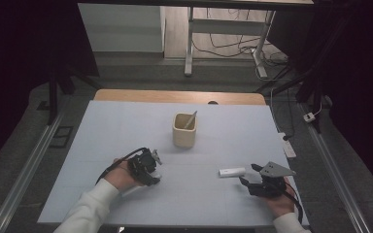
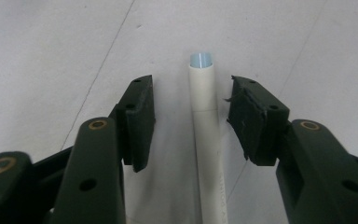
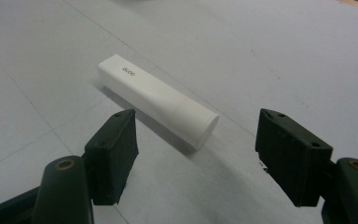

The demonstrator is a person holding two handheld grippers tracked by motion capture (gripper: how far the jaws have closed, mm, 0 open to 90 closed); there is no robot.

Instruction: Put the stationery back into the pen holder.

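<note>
The left gripper [image 1: 149, 171] hangs low over the near left part of the pale blue table [image 1: 126, 126], its jaws pointing down. In the left gripper view a slim white pen [image 2: 208, 140] with a pale blue translucent tip lies flat on the table between the two black jaws, running along their length. The jaws stand partly spread with a clear gap on each side of the pen, so neither pad presses on it. In the high view the pen shows as a faint pale streak under the gripper, too small to make out clearly.

The right gripper [image 1: 253, 180] rests near the right front of the table, its grey three-cornered plate on top. Its jaws are spread wide and hold nothing. Just ahead of them, apart from both pads, lies a short white tube [image 3: 157, 99] with a cap at one end (small grey lettering sits near its flat end, too small to be sure of). In the high view the same tube [image 1: 232, 172] lies on its side just left of the right gripper.

A beige square pen holder [image 1: 184, 130] stands upright near the table's middle, well apart from both grippers, with a grey stick-like thing [image 1: 190, 120], probably a pen, leaning inside it.
</note>
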